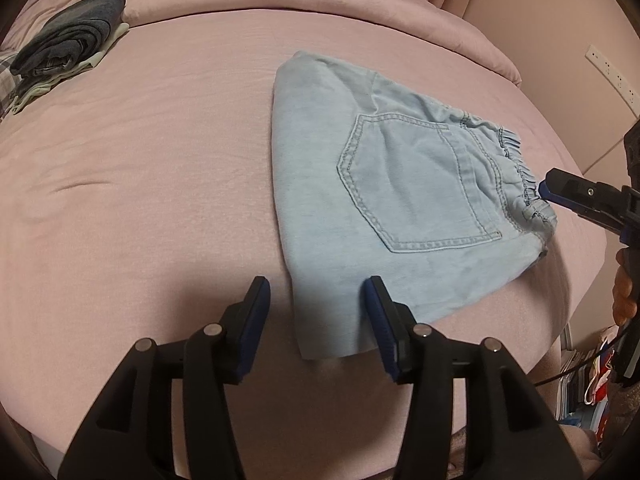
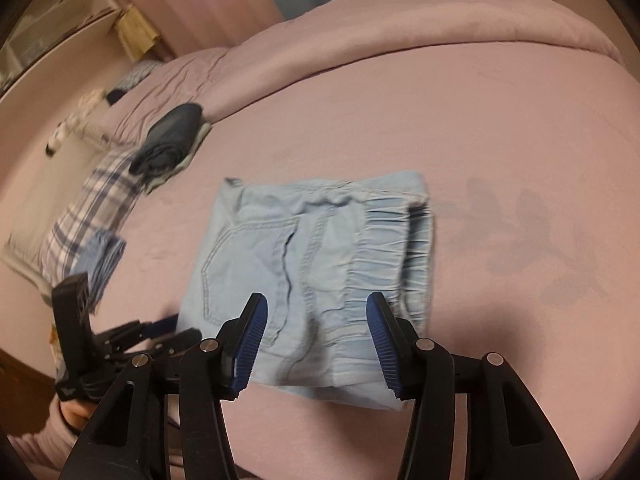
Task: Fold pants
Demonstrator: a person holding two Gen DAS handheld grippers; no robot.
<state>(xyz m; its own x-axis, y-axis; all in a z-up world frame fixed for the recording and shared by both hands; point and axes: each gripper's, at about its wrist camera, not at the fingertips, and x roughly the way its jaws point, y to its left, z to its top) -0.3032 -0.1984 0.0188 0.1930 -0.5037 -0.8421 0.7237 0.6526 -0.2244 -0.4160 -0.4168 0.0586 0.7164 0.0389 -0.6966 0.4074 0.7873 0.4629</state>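
A dark folded stack (image 1: 68,46) lies on the pink bedcover (image 1: 160,160), perhaps clothes.

Left gripper (image 1: 316,328): tilted downward, its blue-padded fingers (image 1: 256,320) spread apart, gripping nothing.
Right gripper (image 2: 316,344): angled downward, fingers (image 2: 380,340) parted, nothing pinched.
Hand (image 1: 624,288): wrapped around the right gripper's handle, seen at the edge.

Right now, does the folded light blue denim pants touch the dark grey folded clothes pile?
Apart. In the left wrist view the light blue pants lie separately from the dark grey pile, with bare pink bedsheet between them.
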